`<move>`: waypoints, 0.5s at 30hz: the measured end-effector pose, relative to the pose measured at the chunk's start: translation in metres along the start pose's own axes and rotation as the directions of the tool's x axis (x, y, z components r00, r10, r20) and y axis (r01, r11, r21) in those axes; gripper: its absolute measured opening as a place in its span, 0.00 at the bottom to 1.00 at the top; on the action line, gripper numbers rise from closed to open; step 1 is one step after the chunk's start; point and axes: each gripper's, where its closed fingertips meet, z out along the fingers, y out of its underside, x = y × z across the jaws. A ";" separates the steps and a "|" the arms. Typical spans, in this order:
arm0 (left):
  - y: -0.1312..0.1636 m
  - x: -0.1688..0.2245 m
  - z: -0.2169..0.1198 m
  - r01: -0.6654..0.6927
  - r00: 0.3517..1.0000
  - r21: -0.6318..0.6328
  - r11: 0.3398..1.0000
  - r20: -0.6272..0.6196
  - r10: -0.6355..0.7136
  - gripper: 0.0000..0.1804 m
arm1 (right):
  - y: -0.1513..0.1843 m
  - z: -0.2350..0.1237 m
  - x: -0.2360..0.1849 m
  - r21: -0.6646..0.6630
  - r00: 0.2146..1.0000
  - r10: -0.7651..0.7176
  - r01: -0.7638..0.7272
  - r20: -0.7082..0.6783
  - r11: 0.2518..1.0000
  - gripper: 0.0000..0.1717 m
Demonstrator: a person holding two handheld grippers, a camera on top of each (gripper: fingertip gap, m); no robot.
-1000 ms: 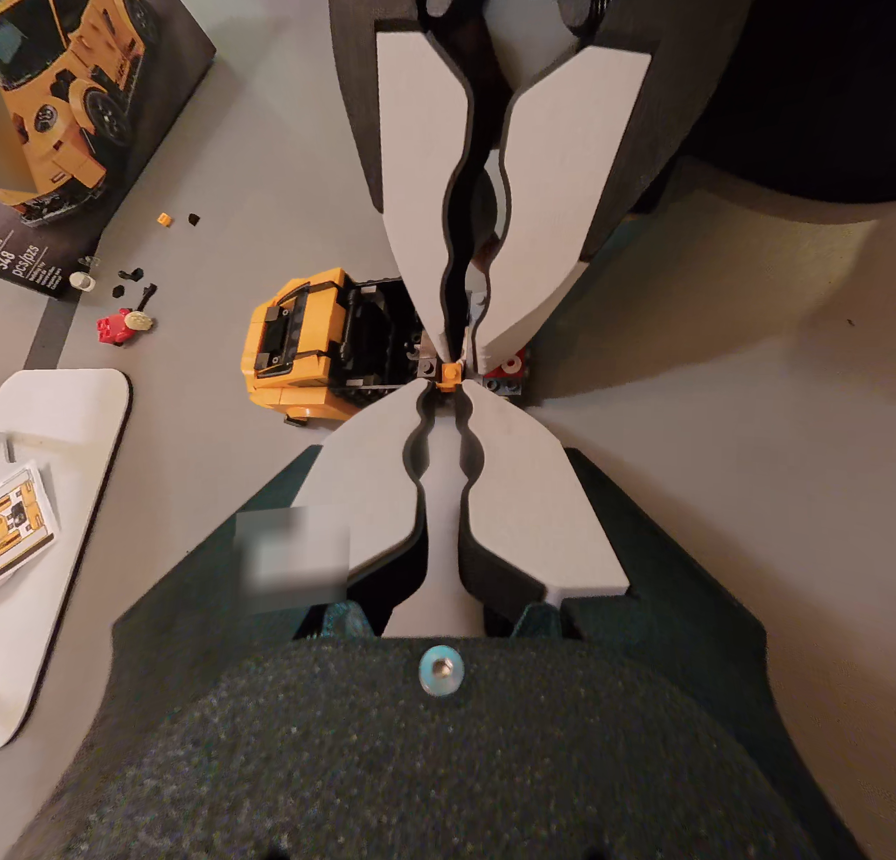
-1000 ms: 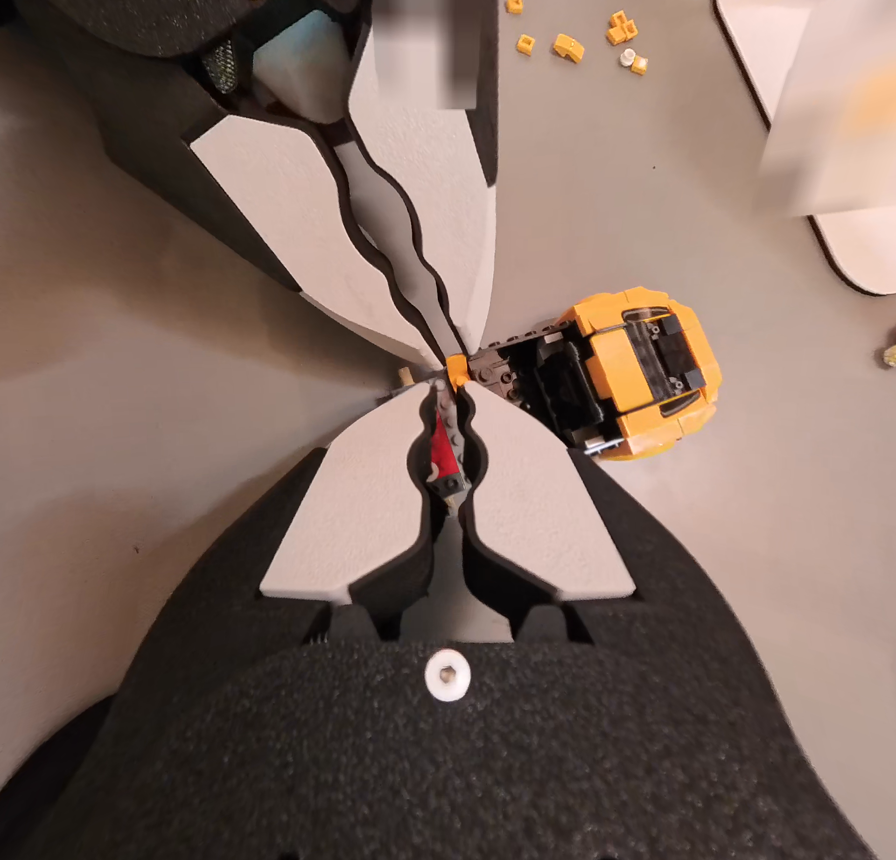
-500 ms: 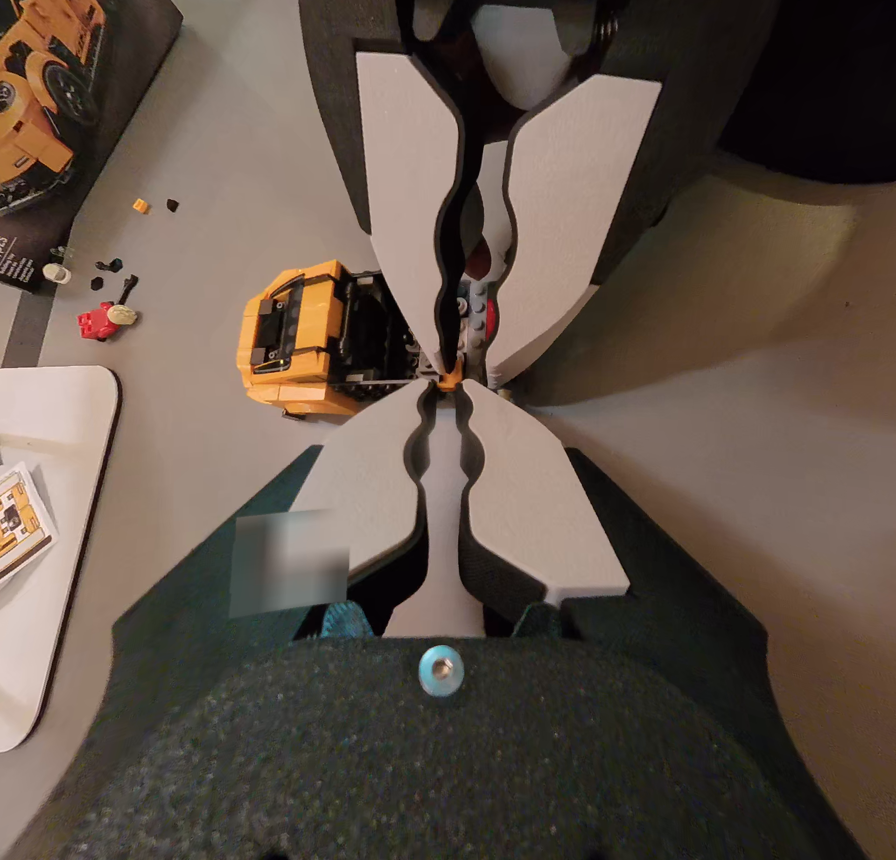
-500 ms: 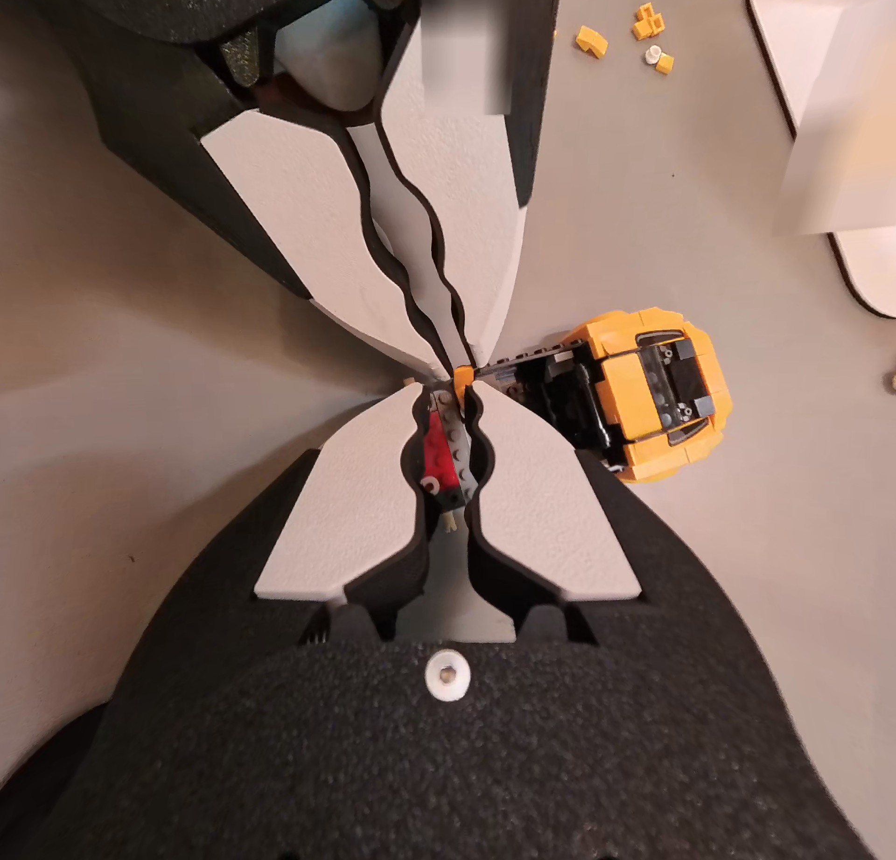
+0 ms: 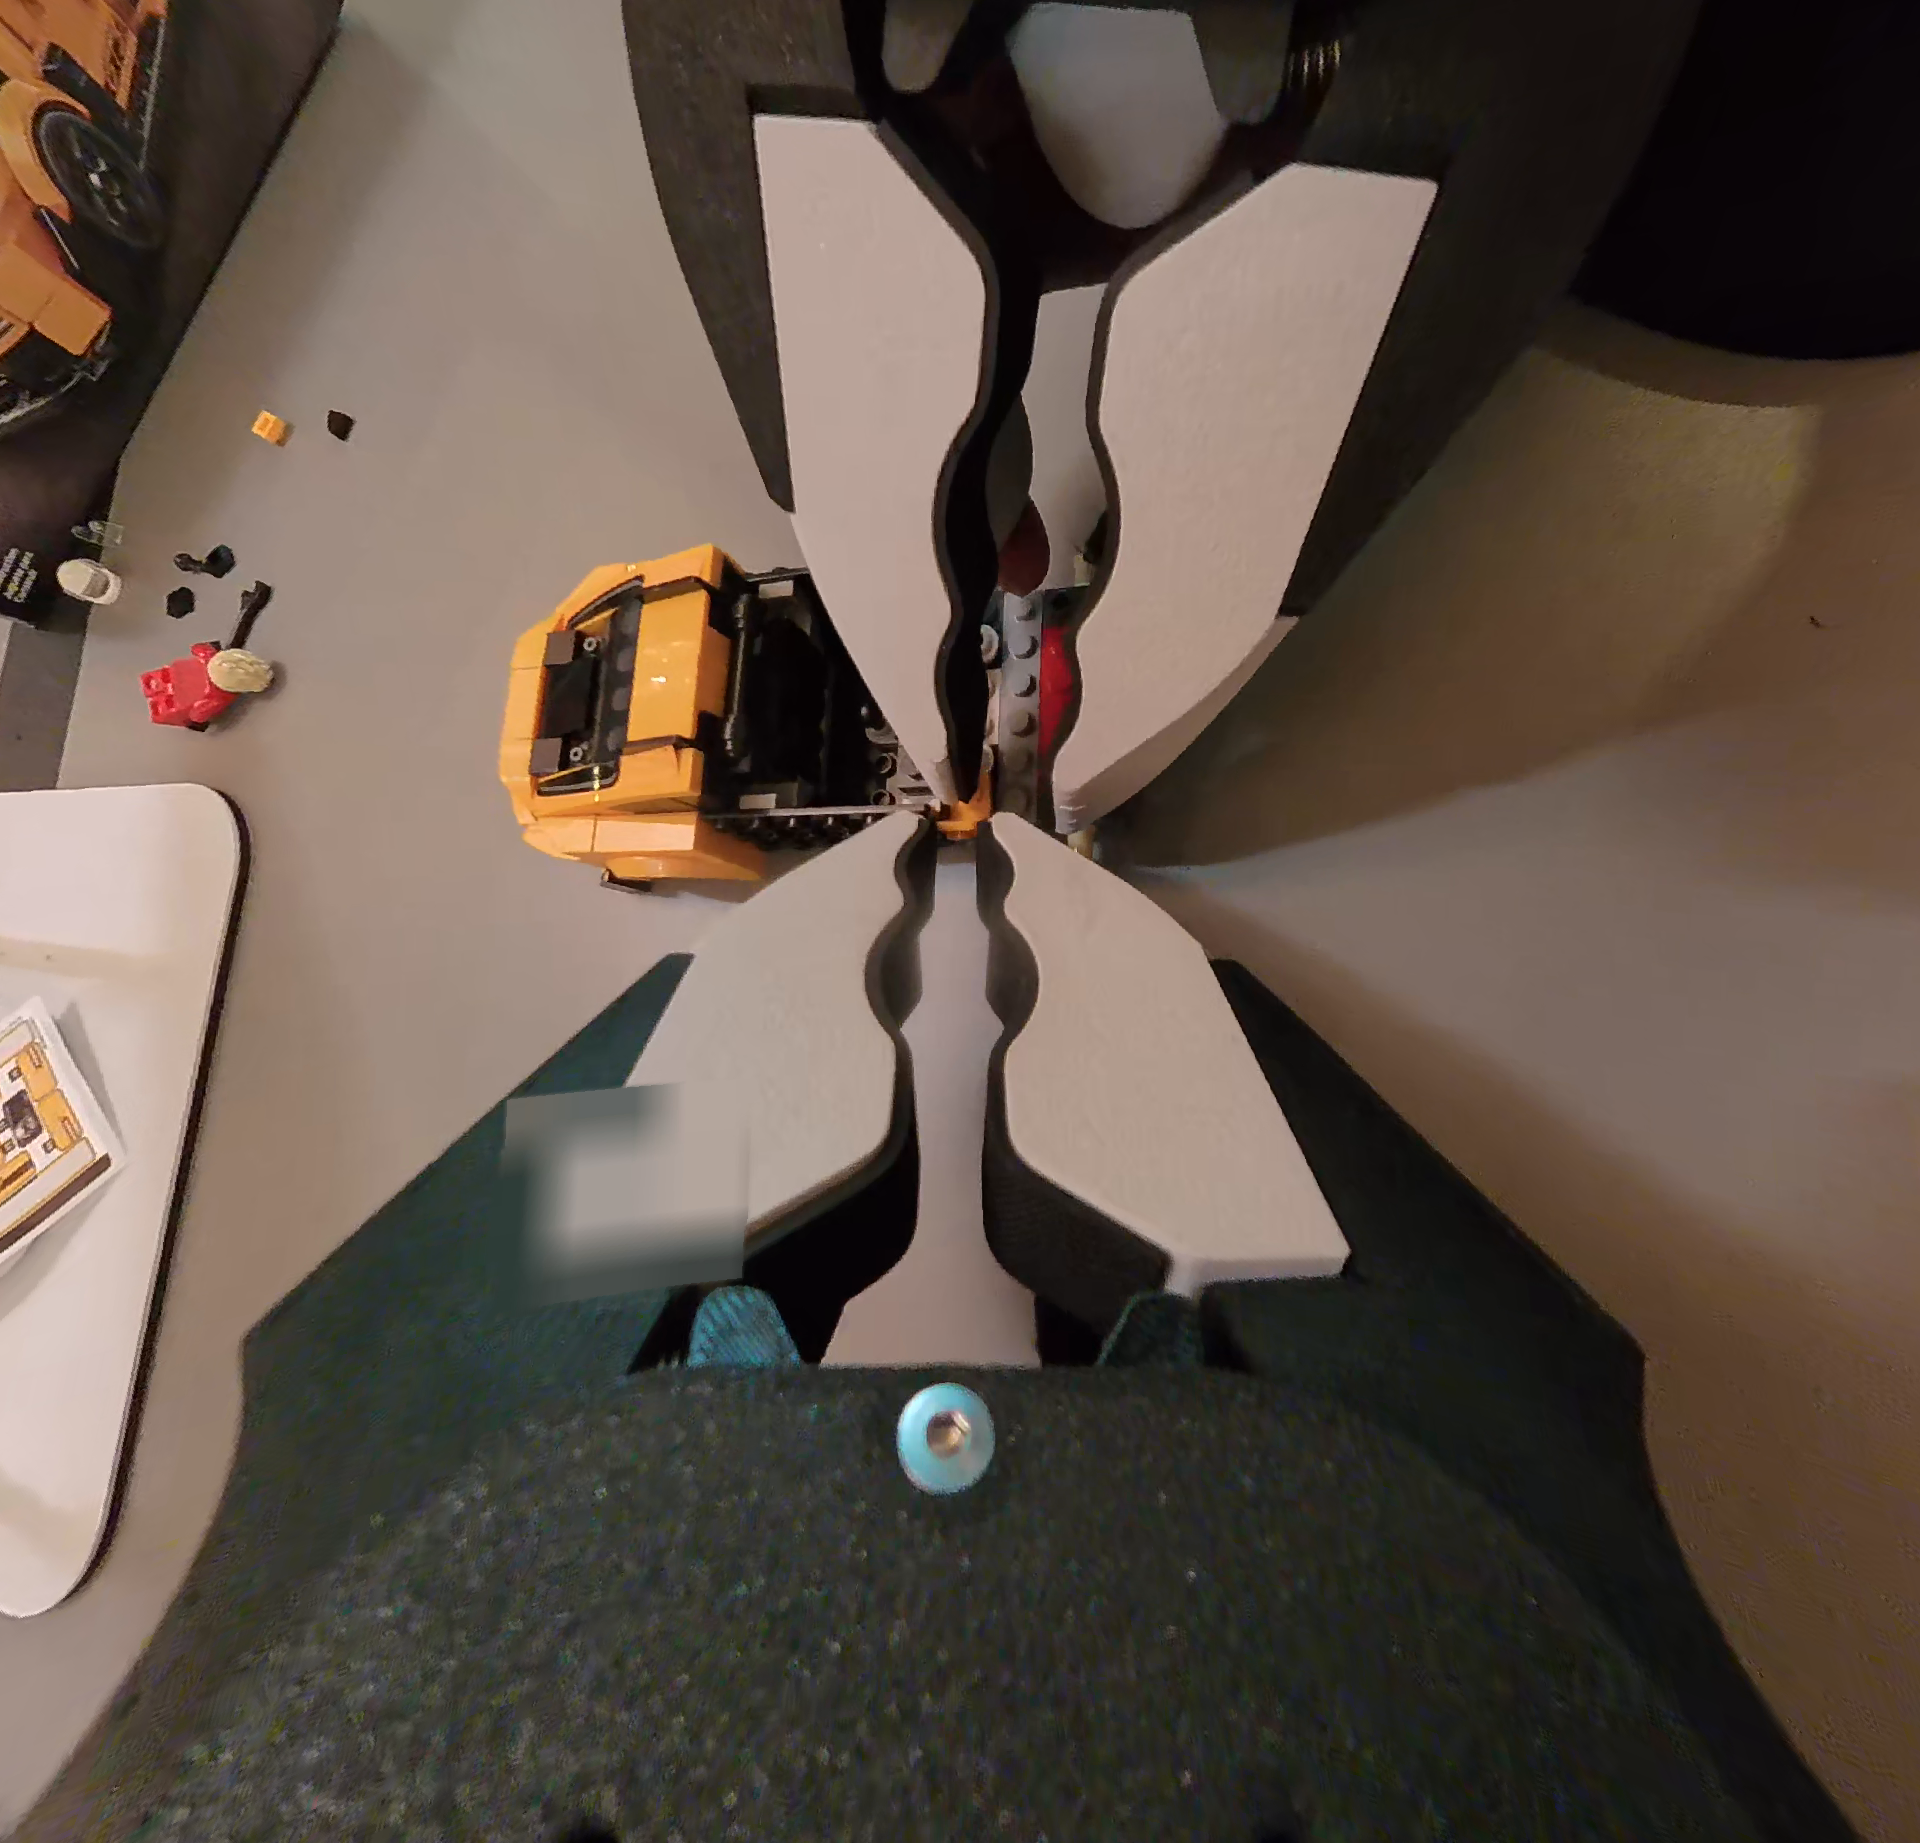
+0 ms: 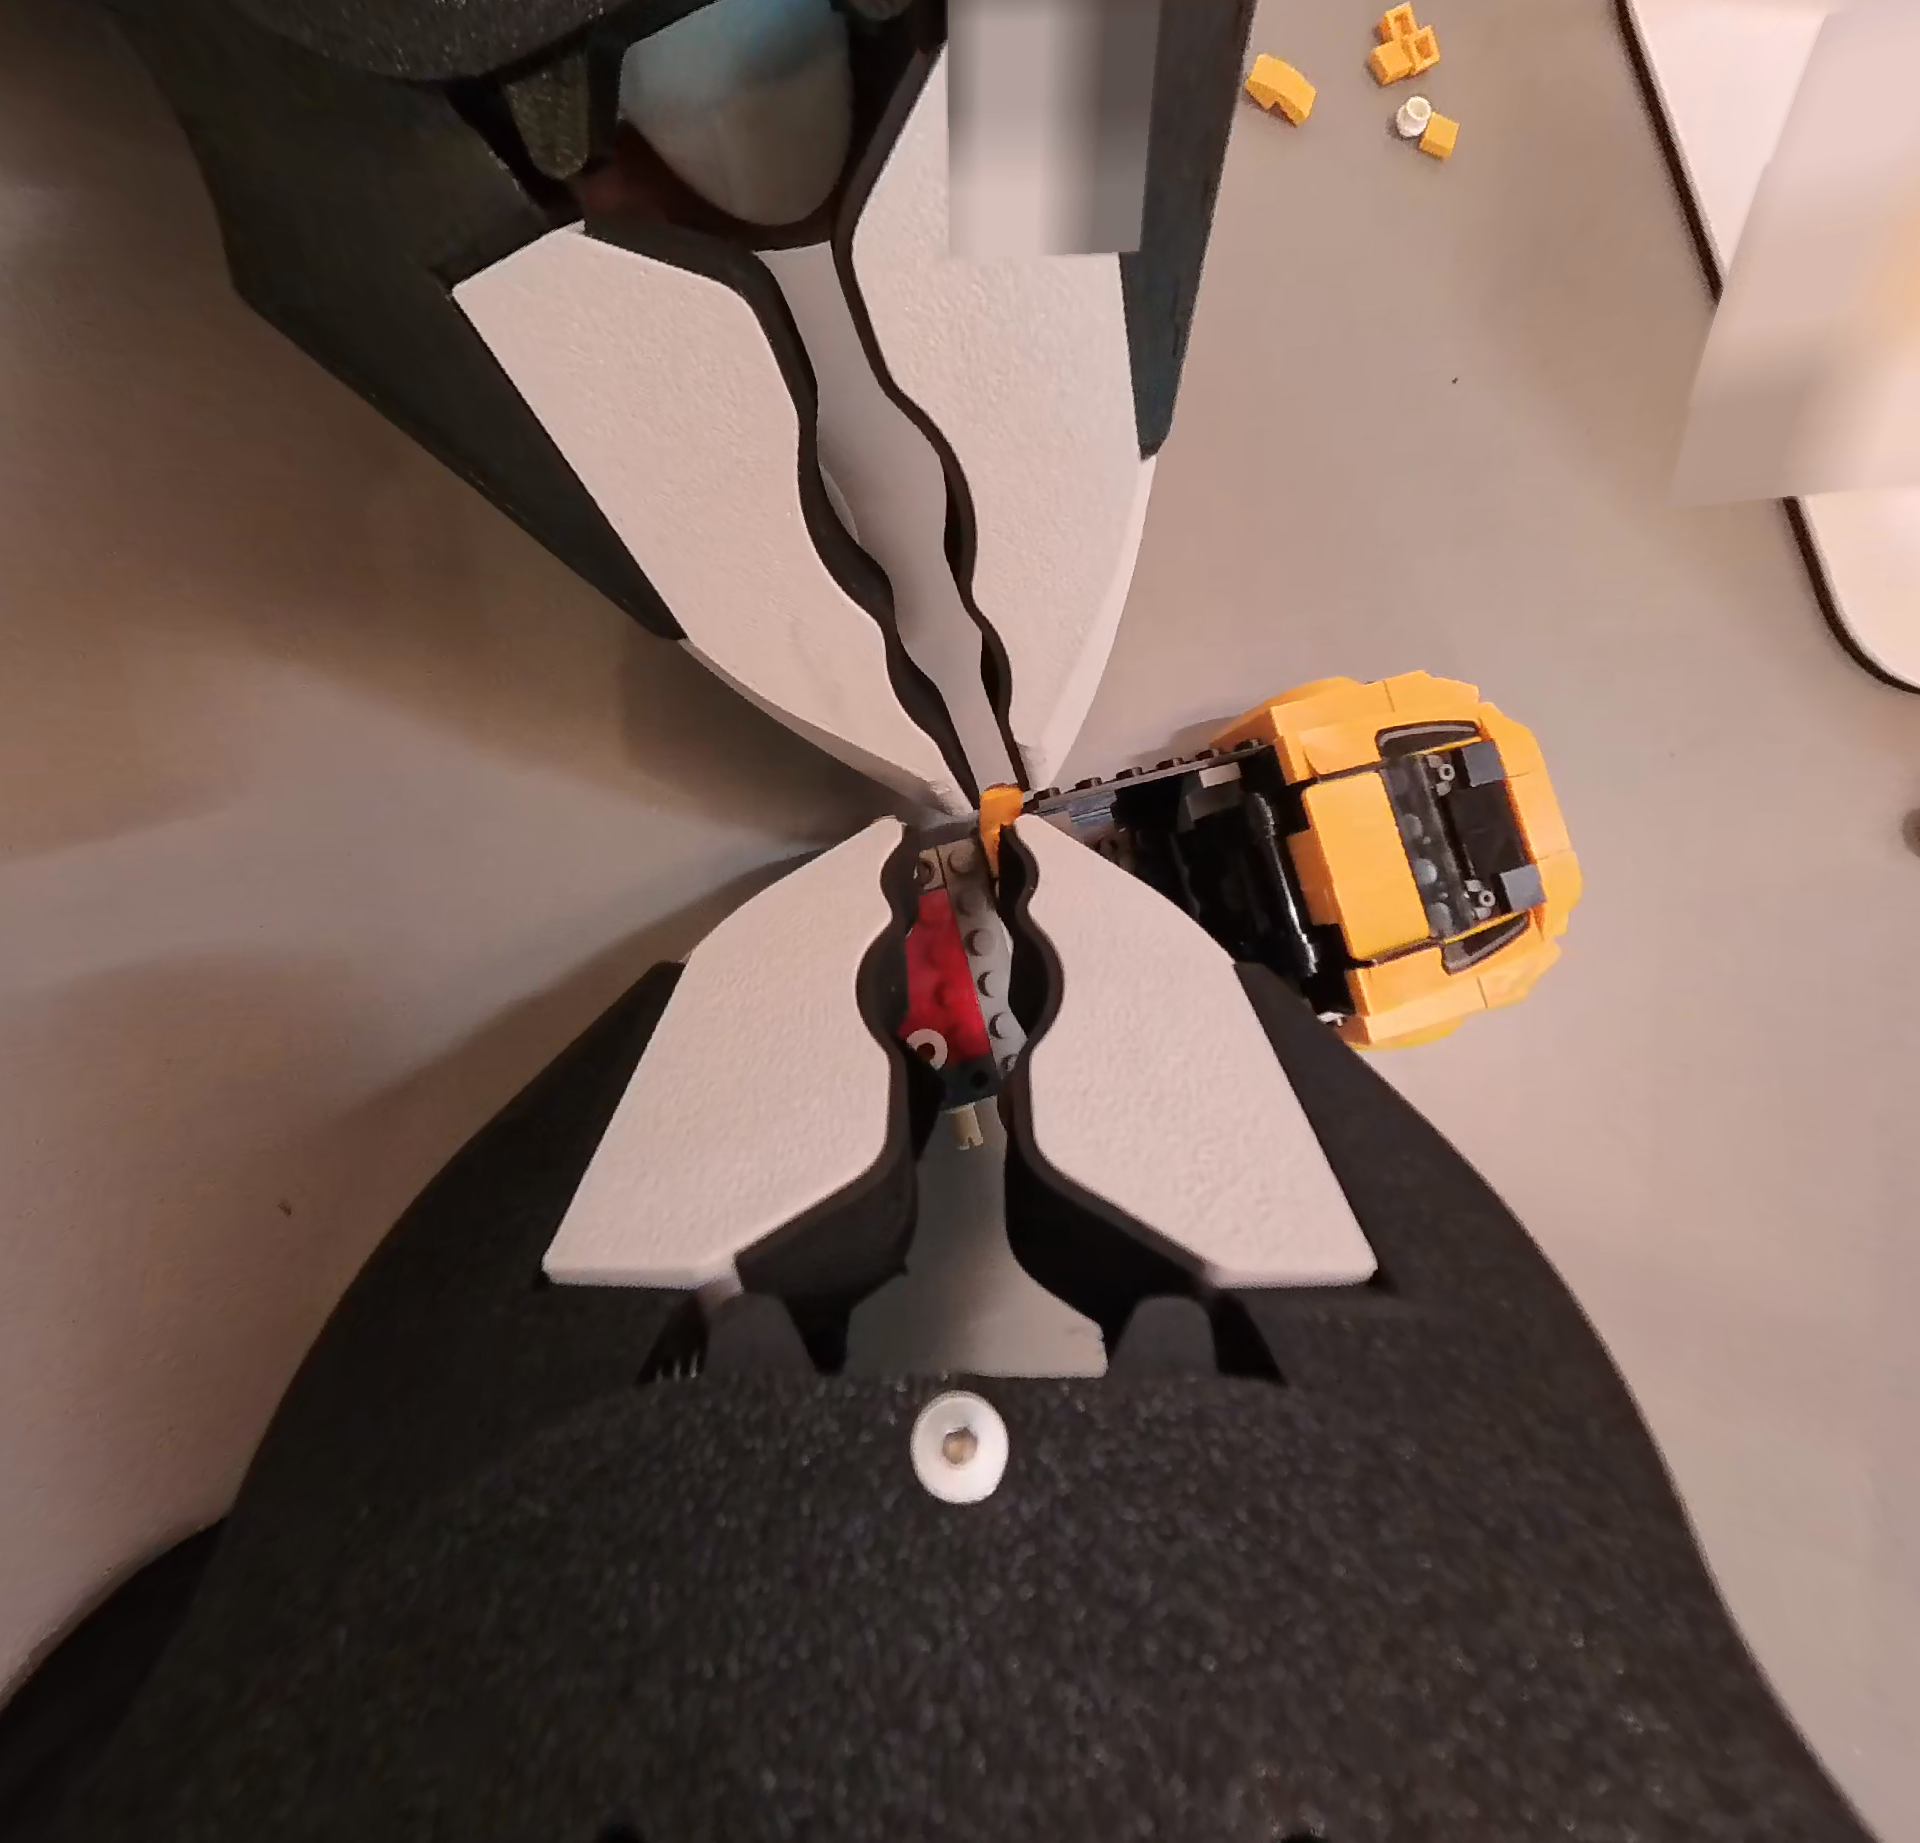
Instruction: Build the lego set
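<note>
Orange piece is being pinched by the left gripper against the brick car, needing steady pressure, while the right gripper is standing narrowly parted over its chassis.

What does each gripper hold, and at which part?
Left gripper pinches a small orange brick at the toy car's rear edge. Right gripper is open; nothing is held.

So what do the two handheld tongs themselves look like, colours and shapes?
Both have pale grey flat fingers with dark, wavy inner edges that taper to narrow tips. The left tongs sit on a dark green speckled body with a light blue screw washer. The right tongs have a black speckled body and a white washer.
</note>
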 end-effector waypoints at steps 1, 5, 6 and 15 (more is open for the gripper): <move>0.000 0.000 0.000 0.002 1.000 0.000 1.000 -0.001 -0.002 0.04 | 0.000 0.000 0.000 -0.002 1.000 0.000 0.000 0.000 1.000 0.08; 0.000 -0.001 0.000 0.000 1.000 -0.001 1.000 0.002 0.000 0.04 | 0.000 0.001 0.001 -0.004 1.000 0.005 -0.005 -0.002 1.000 0.08; 0.000 -0.001 0.001 0.001 1.000 -0.001 1.000 0.002 -0.001 0.04 | 0.001 0.001 0.001 -0.005 1.000 0.006 -0.006 -0.003 1.000 0.08; -0.002 -0.004 0.004 0.017 1.000 0.018 1.000 0.010 -0.017 0.04 | 0.003 0.002 0.004 -0.020 0.999 0.053 -0.053 -0.005 0.998 0.09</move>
